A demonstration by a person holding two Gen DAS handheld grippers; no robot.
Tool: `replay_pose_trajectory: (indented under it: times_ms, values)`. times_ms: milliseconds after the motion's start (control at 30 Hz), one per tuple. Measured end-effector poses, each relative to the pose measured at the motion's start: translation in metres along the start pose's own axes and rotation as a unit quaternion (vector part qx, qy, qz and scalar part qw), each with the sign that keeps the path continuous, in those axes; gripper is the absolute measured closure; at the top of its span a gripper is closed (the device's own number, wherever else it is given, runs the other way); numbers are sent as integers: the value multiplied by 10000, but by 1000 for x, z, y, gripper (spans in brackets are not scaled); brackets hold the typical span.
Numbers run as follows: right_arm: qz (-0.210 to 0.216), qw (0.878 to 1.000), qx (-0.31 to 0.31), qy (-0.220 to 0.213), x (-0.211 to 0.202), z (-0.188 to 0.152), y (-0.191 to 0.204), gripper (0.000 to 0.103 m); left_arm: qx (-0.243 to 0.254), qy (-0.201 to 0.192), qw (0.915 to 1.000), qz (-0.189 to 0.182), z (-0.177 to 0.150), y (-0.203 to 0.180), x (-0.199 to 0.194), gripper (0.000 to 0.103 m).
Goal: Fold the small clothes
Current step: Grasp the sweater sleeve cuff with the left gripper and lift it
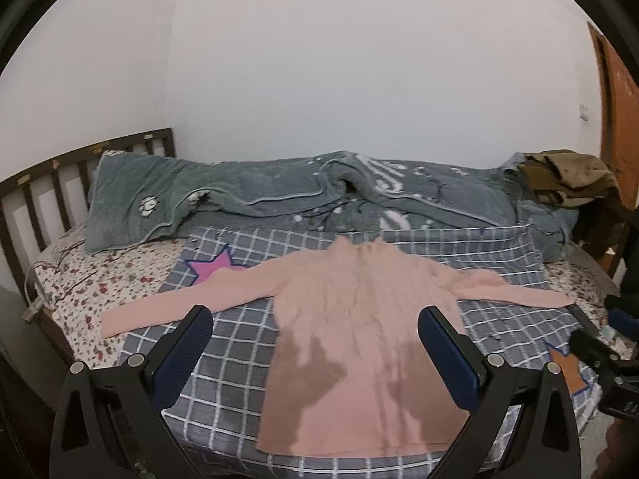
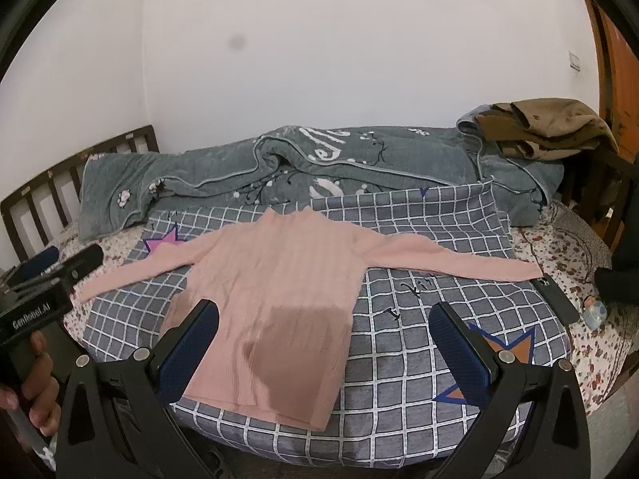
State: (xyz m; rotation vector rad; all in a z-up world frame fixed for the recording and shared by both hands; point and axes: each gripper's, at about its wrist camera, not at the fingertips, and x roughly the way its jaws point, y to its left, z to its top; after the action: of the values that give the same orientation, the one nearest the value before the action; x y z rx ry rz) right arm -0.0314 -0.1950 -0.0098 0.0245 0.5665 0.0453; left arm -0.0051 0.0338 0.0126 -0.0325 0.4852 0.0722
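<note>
- While the sweater [image 1: 359, 343] lies flat and unfolded on the checked cloth [image 1: 239, 343], sleeves out to both sides, you are at the very start: no fold is made yet.
- Your left gripper [image 1: 315, 355] hangs over the hem, spread wide and empty.
- Your right gripper [image 2: 325, 351] is spread too, holding nothing.
- Next, I judge, pinch a sleeve cuff and carry it across the body.
- Beyond lie the quilt [image 1: 279, 195] and a phone [image 2: 557, 299].

Both grippers: black angular frames w/ round silver screws at the finger pivots, dark-blue textured pads [image 1: 187, 353] on inner finger faces. Left gripper [image 2: 60, 275] body black, white "GenRobot.AI" lettering; bare-skinned hand [image 2: 34, 389] wraps its grip.
</note>
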Motion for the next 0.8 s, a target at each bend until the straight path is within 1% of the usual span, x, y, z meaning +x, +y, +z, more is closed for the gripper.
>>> replay_pose_trajectory:
  times_ms: [67,167,233,367,433,500,567,600,633,733,800]
  values:
    - [-76,9999,-69,57,6,-2,2,0,-28,101,9999,84,-6,9,11,0]
    - [-173,9997,-66,143,18,-6,2,0,-56,316,9989,351,-17,25,35,0]
    - [-241,9993,-68,264,30,-10,2,0,-163,431,9983,356,-26,40,52,0]
    - [-97,9979,-343,536,60,-20,5,0,-372,605,9968,357,-45,73,87,0]
    - [-181,9976,-461,478,74,-29,7,0,-482,742,9951,430,-56,93,108,0]
    - [-206,9985,-393,327,84,-37,7,0,-624,848,9928,575,-67,116,128,0]
    - [20,9996,-187,188,94,-45,3,0,-768,874,9904,742,-75,137,142,0]
    - [186,9997,-37,148,100,-49,0,0,-916,940,9875,875,-80,153,152,2]
    - [290,9994,106,162,105,-51,-2,0,-1033,987,9857,893,-82,166,158,3]
    - [628,9963,449,368,129,-56,-7,0,-1405,1157,9786,962,-88,208,178,3]
    - [618,9958,483,480,144,-56,-5,0,-1541,1234,9757,950,-92,237,191,5]
